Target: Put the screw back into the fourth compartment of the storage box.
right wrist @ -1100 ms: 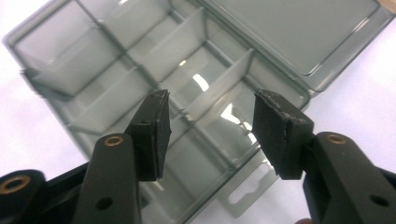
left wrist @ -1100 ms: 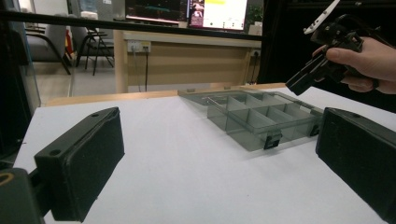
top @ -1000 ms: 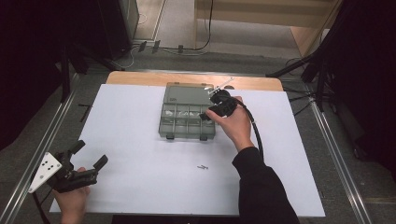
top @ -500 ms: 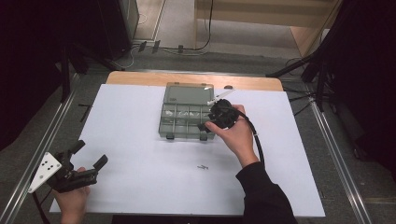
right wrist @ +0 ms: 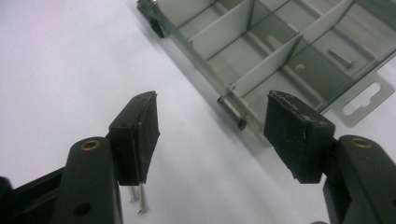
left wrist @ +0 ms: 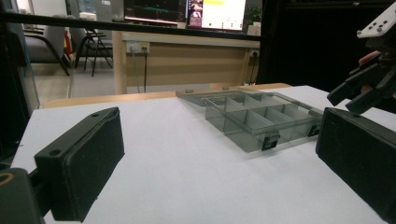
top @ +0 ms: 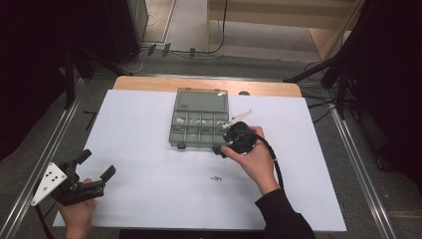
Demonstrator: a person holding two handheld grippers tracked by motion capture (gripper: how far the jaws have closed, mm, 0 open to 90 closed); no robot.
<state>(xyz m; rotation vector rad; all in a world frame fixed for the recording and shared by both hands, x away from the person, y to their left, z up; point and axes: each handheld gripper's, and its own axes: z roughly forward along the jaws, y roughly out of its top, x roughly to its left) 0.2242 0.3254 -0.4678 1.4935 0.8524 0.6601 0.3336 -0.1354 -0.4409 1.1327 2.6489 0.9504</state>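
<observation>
A clear grey compartment box [top: 198, 130] lies open mid-table, its lid [top: 201, 101] folded back; it also shows in the left gripper view [left wrist: 261, 119]. My right gripper [top: 222, 148] hovers at the box's front right corner, pointing down. Its jaws [right wrist: 212, 135] stand apart with only white table between them, and they have just been closing a little. Two small screws [right wrist: 139, 200] lie by its left jaw, seen on the table [top: 215, 178] in the high view. One screw [right wrist: 342, 57] lies in a compartment. My left gripper [top: 94, 164] rests open at the front left, empty [left wrist: 219, 158].
The white table [top: 149, 189] has metal rails along both sides and a wooden strip [top: 149, 83] at the back. A cable [top: 273, 159] trails from the right gripper over the person's wrist. Dark stands and curtains surround the table.
The right hand has moved from the box's back right side toward the person, to its front right corner. The left hand and gripper have stayed put.
</observation>
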